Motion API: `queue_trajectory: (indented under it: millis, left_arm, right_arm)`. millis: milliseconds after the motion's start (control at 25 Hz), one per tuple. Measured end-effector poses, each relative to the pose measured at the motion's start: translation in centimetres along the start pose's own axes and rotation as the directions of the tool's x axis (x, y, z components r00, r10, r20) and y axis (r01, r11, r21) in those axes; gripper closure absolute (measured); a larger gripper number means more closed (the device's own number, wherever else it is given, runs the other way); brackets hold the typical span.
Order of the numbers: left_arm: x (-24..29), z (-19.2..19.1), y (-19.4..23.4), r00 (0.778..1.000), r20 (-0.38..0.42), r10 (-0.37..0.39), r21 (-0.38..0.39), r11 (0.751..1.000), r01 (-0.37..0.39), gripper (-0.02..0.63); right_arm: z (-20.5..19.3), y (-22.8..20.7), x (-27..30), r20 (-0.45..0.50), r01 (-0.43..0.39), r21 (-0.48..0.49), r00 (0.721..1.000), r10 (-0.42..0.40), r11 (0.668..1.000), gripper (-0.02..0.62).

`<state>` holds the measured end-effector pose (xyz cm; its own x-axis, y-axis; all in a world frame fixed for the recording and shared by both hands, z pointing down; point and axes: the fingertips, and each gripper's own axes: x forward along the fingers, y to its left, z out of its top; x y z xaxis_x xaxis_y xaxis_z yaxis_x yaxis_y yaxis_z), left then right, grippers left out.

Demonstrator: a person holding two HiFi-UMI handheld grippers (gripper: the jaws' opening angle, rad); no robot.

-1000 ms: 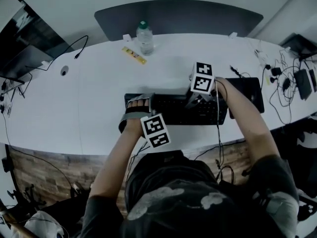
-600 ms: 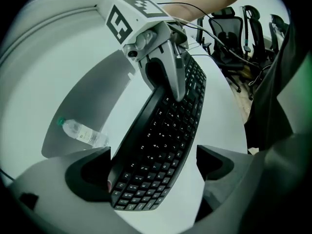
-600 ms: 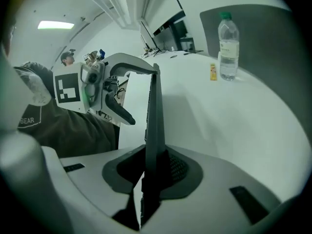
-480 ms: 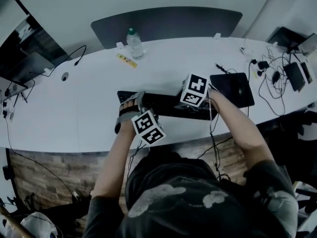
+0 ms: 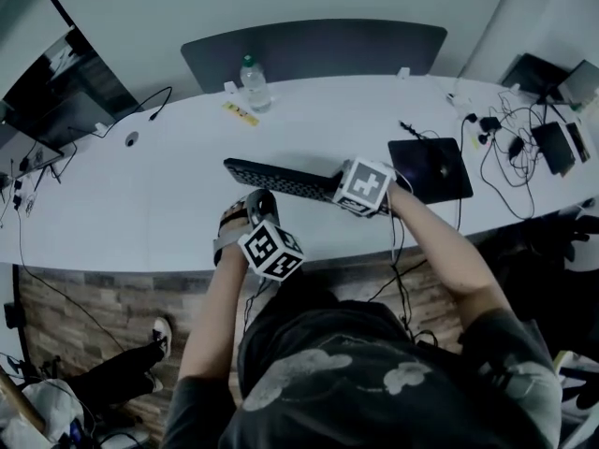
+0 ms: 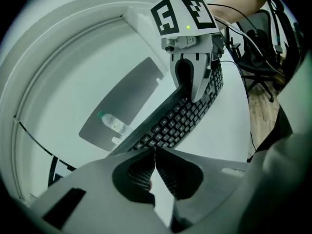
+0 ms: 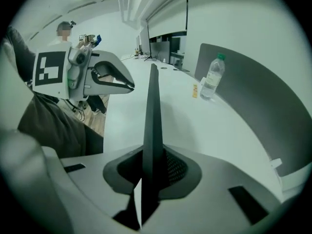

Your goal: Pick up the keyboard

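The black keyboard (image 5: 281, 178) is turned up on its long edge above the white table (image 5: 140, 204). My right gripper (image 5: 348, 195) grips its right end. In the right gripper view the keyboard (image 7: 153, 111) runs edge-on between the closing jaws, and the pads press on it. My left gripper (image 5: 258, 208) hangs near the table's front edge, apart from the keyboard. In the left gripper view its jaws (image 6: 155, 152) are shut with nothing between them. Beyond them are the keys (image 6: 180, 123) and the right gripper (image 6: 191, 84) clamped on the board.
A water bottle (image 5: 251, 80) and a yellow strip (image 5: 240, 112) stand at the table's back, before a grey divider (image 5: 314, 50). A black pad (image 5: 430, 168) lies right of the keyboard, with tangled cables (image 5: 510, 134) beyond it. A monitor (image 5: 65, 92) is at far left.
The left gripper left the keyboard's left end, drew back toward the front edge and shut. The right gripper raised the keyboard and tipped it onto its edge.
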<state>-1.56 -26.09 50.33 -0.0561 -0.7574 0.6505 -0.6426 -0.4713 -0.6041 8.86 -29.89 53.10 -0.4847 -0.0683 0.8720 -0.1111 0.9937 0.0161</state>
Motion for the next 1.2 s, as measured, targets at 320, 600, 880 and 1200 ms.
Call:
queue_trajectory:
  millis: [320, 600, 880, 1200]
  left_arm:
    - [-2.2, -1.8, -2.1, 0.997, -0.069, 0.015, -0.113, 0.993, -0.023, 0.604]
    - [-2.9, -1.7, -2.1, 0.998, -0.057, 0.024, -0.206, 0.978, -0.035, 0.604]
    - [-4.0, -2.3, -0.8, 0.998, 0.038, 0.045, -0.323, 0.946, -0.030, 0.604]
    - [-7.7, -7.1, 1.7, 0.980, 0.183, 0.083, -0.379, 0.925, -0.008, 0.604]
  right_arm:
    - [0.2, -0.8, -4.1, 0.181, 0.034, 0.114, 0.982, -0.054, 0.993, 0.525]
    - [-0.1, 0.3, -6.1, 0.280, -0.022, 0.244, 0.959, -0.049, 0.970, 0.526]
    - [-0.5, 2.3, -5.9, 0.262, 0.029, 0.303, 0.959, -0.113, 0.953, 0.526]
    - [1.9, 7.4, -5.7, 0.286, 0.081, 0.465, 0.929, -0.235, 0.882, 0.526]
